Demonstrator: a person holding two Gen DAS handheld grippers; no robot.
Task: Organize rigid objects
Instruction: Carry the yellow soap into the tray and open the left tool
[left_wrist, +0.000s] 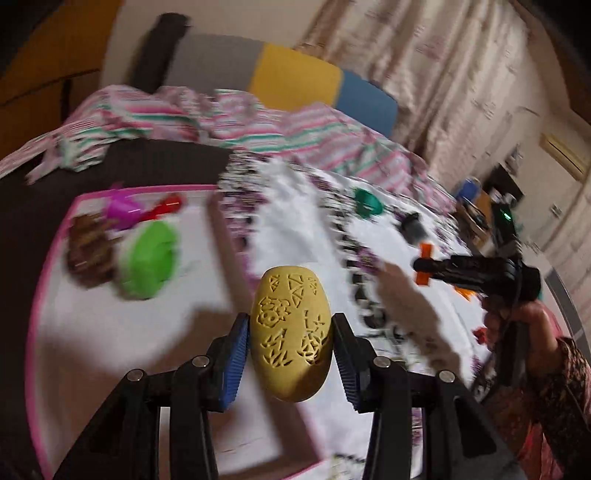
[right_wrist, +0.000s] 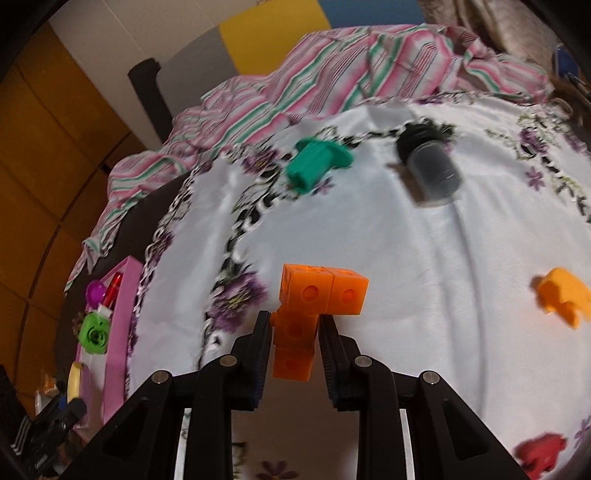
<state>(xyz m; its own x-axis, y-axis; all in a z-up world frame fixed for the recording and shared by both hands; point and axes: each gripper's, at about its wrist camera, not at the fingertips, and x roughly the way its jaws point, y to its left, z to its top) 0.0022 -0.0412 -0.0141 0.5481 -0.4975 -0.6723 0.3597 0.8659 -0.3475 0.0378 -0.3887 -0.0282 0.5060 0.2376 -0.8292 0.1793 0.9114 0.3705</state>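
Left gripper (left_wrist: 290, 345): jaws closed on yellow carved egg (left_wrist: 291, 334), held above edge of pink-rimmed tray (left_wrist: 48, 266). Right gripper (right_wrist: 293, 334): jaws closed on orange cube block piece (right_wrist: 314, 299), lifted over white flowered cloth (right_wrist: 406, 251). Green round toy (left_wrist: 149, 254) inside tray.

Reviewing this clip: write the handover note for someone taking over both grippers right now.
Left gripper: shut on the yellow egg, held over the pink tray.
Right gripper: shut on the orange cube piece, above the white cloth.
Done: green disc, purple cup, red piece and a brown thing lie in the tray.
Left: teal piece, dark jar, orange shape, red shape on the cloth.
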